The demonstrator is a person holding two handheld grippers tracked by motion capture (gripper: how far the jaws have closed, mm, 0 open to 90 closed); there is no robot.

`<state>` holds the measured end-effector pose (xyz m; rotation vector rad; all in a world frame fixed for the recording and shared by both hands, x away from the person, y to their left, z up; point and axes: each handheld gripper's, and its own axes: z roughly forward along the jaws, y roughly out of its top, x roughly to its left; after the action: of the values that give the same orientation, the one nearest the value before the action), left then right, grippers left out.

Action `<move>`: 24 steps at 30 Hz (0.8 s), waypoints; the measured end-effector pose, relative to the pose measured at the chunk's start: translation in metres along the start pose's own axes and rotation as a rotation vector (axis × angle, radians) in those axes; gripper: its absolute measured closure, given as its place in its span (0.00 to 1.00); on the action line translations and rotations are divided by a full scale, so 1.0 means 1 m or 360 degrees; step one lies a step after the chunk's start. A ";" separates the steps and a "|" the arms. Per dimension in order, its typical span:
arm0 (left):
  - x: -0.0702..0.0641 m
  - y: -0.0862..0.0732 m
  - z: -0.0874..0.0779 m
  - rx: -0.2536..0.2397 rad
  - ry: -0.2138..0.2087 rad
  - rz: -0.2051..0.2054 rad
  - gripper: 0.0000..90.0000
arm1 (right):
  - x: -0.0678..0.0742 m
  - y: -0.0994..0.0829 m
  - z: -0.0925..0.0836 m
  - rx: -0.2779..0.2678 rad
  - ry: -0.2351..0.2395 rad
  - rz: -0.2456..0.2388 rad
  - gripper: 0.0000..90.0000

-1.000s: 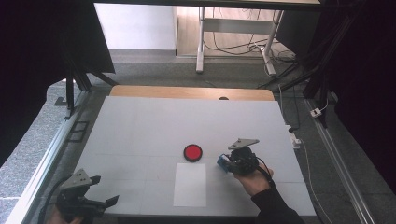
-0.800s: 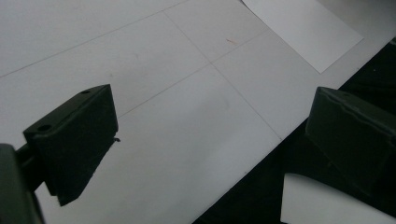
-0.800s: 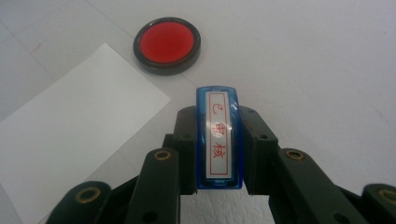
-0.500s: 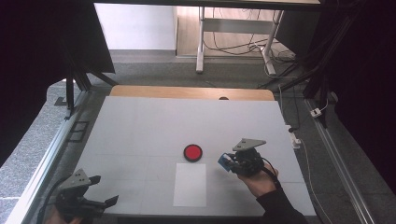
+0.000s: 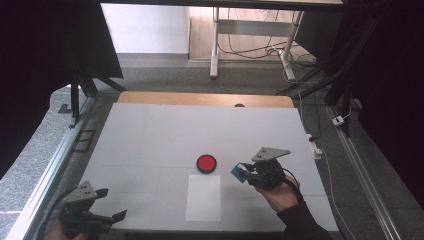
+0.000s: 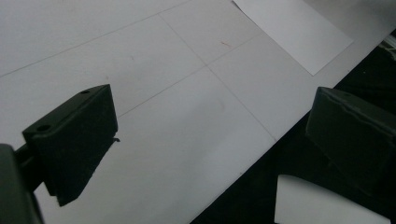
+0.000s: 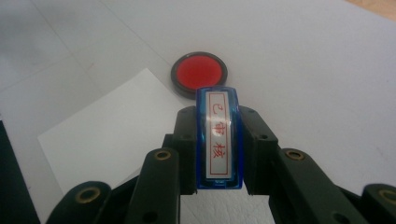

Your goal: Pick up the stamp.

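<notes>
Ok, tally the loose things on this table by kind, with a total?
Stamp: 1, clamped in the right gripper
Red ink pad: 1
Paper sheet: 1
Total: 3

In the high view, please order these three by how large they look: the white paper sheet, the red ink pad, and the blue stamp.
1. White paper sheet, clearly the largest.
2. Red ink pad.
3. Blue stamp, held in the right claw; partly hidden, so its rank below the pad is unsure.
</notes>
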<state>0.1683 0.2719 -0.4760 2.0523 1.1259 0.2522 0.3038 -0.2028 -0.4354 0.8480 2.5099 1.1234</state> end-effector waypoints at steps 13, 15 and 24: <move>-0.002 0.001 0.003 0.0049 -0.0036 0.0053 0.01 | 0.015 0.015 -0.006 -0.0089 0.0129 -0.0076 0.79; -0.003 0.001 0.003 0.0056 -0.0033 0.0066 0.01 | 0.017 0.016 -0.006 -0.0092 0.0140 -0.0079 0.79; 0.002 -0.001 0.000 -0.0006 -0.0078 0.0006 0.01 | 0.029 0.023 -0.004 -0.0115 0.0253 -0.0142 0.79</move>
<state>0.1689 0.2744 -0.4767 2.0465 1.0910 0.2047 0.2876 -0.1754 -0.4155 0.6443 2.5864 1.2891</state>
